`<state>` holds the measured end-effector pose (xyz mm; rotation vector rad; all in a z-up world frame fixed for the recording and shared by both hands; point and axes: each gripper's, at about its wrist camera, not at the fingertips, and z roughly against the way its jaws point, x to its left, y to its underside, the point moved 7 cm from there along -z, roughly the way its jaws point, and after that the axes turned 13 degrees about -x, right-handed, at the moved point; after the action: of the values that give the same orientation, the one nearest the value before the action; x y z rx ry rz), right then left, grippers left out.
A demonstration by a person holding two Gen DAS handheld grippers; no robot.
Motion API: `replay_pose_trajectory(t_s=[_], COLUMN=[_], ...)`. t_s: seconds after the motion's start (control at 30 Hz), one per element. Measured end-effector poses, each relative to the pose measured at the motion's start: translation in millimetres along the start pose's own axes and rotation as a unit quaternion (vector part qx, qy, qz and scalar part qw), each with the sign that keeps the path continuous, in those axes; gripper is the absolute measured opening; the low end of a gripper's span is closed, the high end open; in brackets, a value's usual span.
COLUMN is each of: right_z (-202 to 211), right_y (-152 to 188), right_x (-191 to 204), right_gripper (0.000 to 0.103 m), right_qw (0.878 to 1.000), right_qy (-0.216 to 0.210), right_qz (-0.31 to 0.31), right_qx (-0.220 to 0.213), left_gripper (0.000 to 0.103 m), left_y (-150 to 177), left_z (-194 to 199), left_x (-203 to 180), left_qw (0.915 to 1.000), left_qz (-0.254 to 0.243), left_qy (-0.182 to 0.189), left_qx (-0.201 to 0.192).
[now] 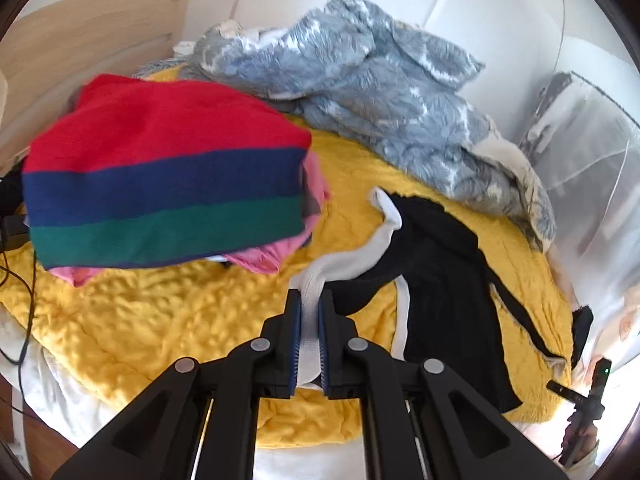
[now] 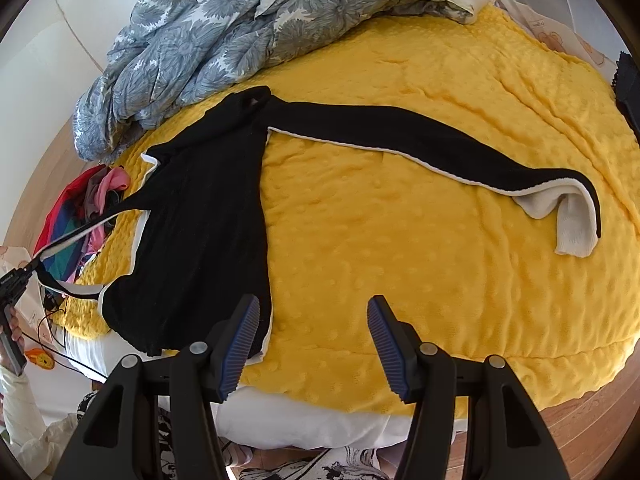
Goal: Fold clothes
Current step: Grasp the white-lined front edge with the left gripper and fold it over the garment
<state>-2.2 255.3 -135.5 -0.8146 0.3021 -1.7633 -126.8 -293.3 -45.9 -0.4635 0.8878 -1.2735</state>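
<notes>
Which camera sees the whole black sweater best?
The right wrist view: the black sweater lies spread across the yellow blanket, one sleeve stretched out to its white cuff. The left wrist view shows it bunched, its other cuff clamped in the left gripper.

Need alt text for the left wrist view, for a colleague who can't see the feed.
The left gripper is shut on the white ribbed cuff of a black knit garment with white trim, which lies spread on a yellow dimpled blanket. A folded red, navy and green striped sweater tops a pile to the left, with a crumpled grey floral duvet behind.
</notes>
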Motion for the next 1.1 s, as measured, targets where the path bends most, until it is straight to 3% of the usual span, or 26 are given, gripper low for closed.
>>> replay_pose_trajectory(t_s=[0.07,0.13,0.2,0.27,0.37,0.43,0.5,0.57,0.63,0.73,0.87,1.1], right_z=[0,-2,-4,-6,-8,-10,-14,-21,-29,-40,-50,-63], right_y=[0,0,2,5,10,13,16,22,28,33,38,41], right_x=[0,0,1,2,0,1,5,15,26,33,26,27], right_gripper=[0.059,0.059,0.059,0.059,0.059,0.059,0.059,0.06,0.06,0.06,0.06,0.061], right_qw=[1.0,1.0,1.0,1.0,1.0,1.0,0.999,0.998,0.996,0.993,0.988,0.976], right_qy=[0.001,0.0,-0.001,-0.004,-0.001,-0.005,-0.015,-0.035,-0.058,-0.08,-0.102,-0.147], right_qz=[-0.001,-0.002,-0.003,0.0,0.005,0.006,0.007,0.009,0.011,0.0,-0.047,-0.101], right_qx=[-0.001,0.0,0.003,0.007,0.017,0.025,0.035,0.053,0.071,0.09,0.109,0.122], left_gripper=[0.009,0.014,0.017,0.016,0.016,0.016,0.017,0.028,0.038,0.038,0.041,0.048], left_y=[-1,13,35,57,78,83,87,98,116,142,163,178], left_z=[-4,-21,-42,-49,-42,-29,-20,-17,-19,-28,-46,-63], left_x=[-1,10,32,56,81,83,65,29,-13,-69,-104,-114], left_qw=[0.9997,0.9975,0.991,0.9843,0.9786,0.9798,0.984,0.9859,0.9809,0.9674,0.9546,0.9443], left_qz=[-0.02,-0.03,-0.001,0.05,0.103,0.102,0.085,0.05,0.015,-0.03,-0.042,-0.003], left_qy=[-0.008,-0.035,-0.07,-0.078,-0.077,-0.08,-0.05,0.008,0.066,0.127,0.16,0.185], left_qx=[0.008,0.054,0.114,0.15,0.161,0.152,0.148,0.16,0.182,0.217,0.247,0.272])
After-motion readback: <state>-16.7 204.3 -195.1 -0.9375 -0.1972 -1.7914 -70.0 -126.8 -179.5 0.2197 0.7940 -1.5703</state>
